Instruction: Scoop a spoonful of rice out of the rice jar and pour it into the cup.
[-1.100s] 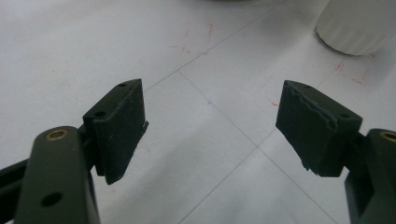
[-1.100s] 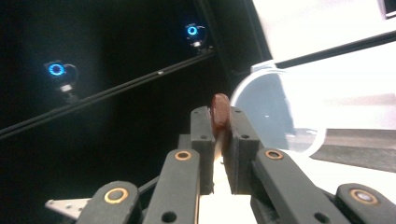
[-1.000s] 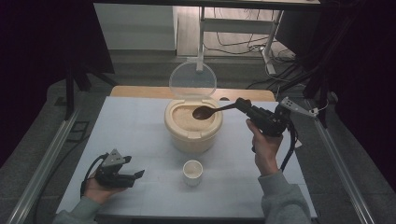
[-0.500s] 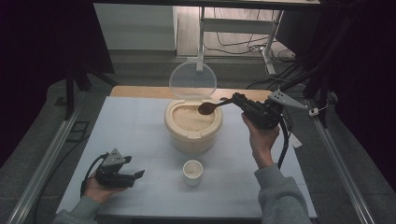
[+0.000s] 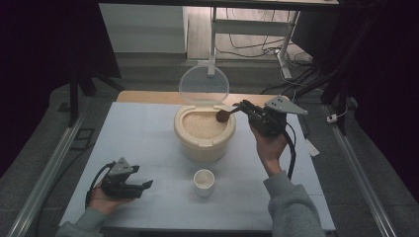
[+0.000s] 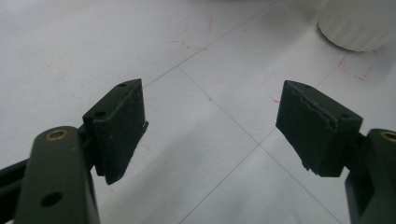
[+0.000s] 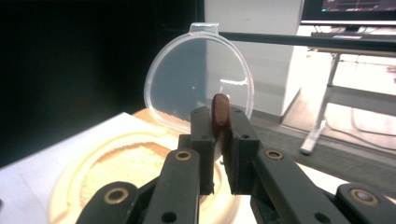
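A cream tub of rice (image 5: 204, 132) stands mid-table with its clear round lid (image 5: 203, 85) tipped up behind it. My right gripper (image 5: 244, 108) is shut on the handle of a brown wooden spoon (image 5: 225, 115), whose bowl hangs over the tub's right rim. In the right gripper view the spoon (image 7: 220, 112) stands edge-on between the jaws, with the rice (image 7: 126, 168) below and the lid (image 7: 198, 77) behind. A small white cup (image 5: 203, 181) sits in front of the tub. My left gripper (image 5: 143, 186) rests open on the table at front left, nothing between its pads (image 6: 122, 126).
The white table top (image 5: 148, 133) carries thin grid lines and red marks. The cup's base (image 6: 359, 25) shows at the top right of the left gripper view. Metal rails (image 5: 44, 177) run along both sides of the table, and a desk frame with cables (image 5: 276, 44) stands beyond.
My right gripper has swung the spoon from over the rice toward the tub's right rim and turned upright. The left gripper has stayed put.
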